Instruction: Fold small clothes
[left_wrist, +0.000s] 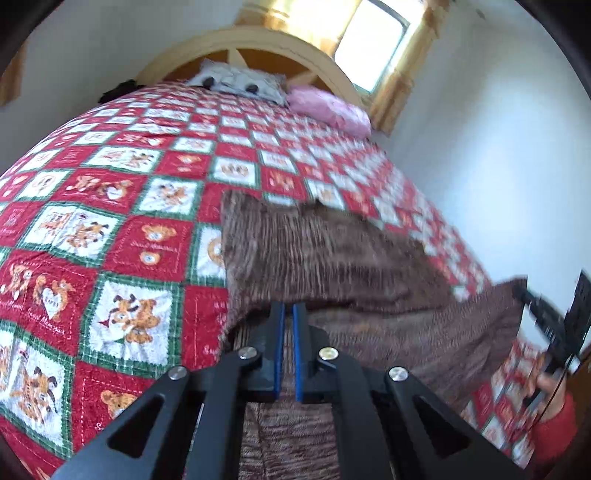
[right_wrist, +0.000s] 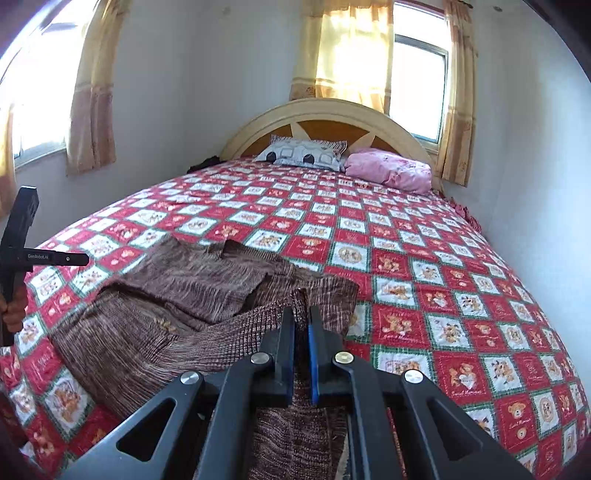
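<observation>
Both grippers, left gripper (left_wrist: 288, 314) and right gripper (right_wrist: 301, 317), pinch the brown knit garment's (right_wrist: 184, 295) near edge, lifted off the quilted bed (right_wrist: 406, 258), rumpled, folding barely begun.

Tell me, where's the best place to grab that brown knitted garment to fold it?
Probably by its near edge, from the foot of the bed: the brown garment lies spread flat there, and the left gripper and right gripper each already pinch that hem.

Right gripper (right_wrist: 302, 314) clamped on brown knit garment (right_wrist: 177, 291), lifted off red patchwork quilt (right_wrist: 424, 266); left gripper (right_wrist: 79, 259) alongside.
</observation>
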